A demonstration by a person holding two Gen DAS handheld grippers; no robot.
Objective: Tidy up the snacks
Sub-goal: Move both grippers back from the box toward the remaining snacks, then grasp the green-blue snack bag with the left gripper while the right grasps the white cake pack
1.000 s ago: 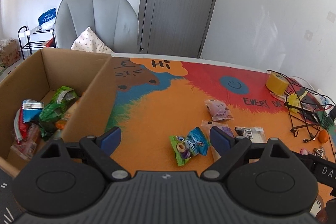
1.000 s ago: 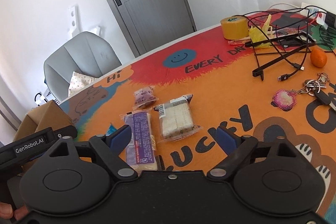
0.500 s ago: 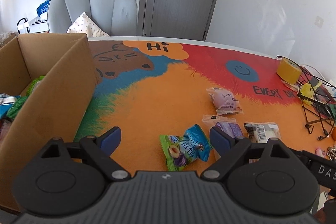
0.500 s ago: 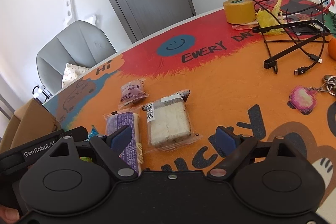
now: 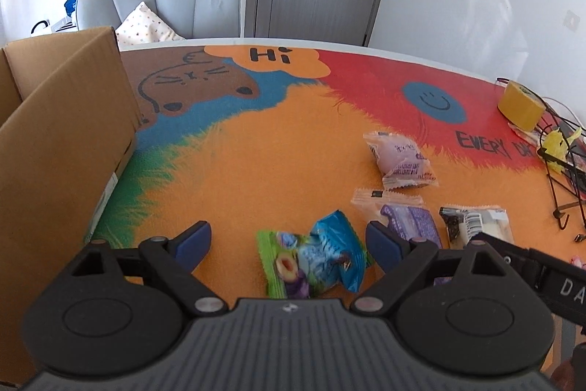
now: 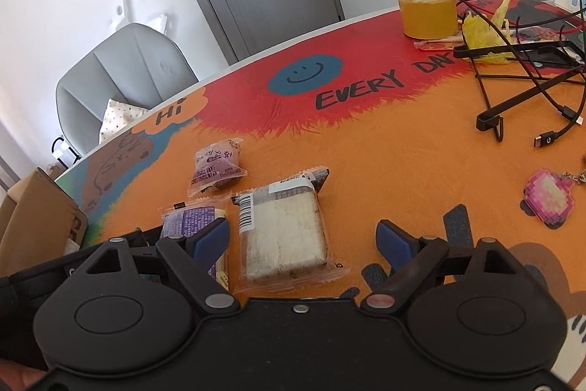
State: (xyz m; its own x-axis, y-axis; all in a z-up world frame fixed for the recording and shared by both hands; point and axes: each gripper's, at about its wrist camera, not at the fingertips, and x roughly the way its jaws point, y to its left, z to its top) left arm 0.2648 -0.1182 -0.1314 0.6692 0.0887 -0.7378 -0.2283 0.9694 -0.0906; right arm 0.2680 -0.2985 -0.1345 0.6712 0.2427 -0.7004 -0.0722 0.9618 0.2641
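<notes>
The box [image 5: 66, 120] stands far left. The left gripper [image 5: 287, 240], jaws wide and empty, hangs over the candy packs [image 5: 315, 259]; two lie overlapped, so one may slip. The right gripper [image 6: 303, 239], also wide and empty, frames the cake [image 6: 284, 233], whose slick wrapper could squirt out.

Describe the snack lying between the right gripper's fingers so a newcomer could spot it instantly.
On the colourful table mat, look in the orange area below the "EVERY DAY" lettering, where three wrapped snacks lie close together. The one meant is the clear-wrapped pale sandwich cake, nearest the open right gripper. Unlike its neighbours, the purple bar and the small purple pouch, it is whitish, blocky and has a barcode label.
</notes>
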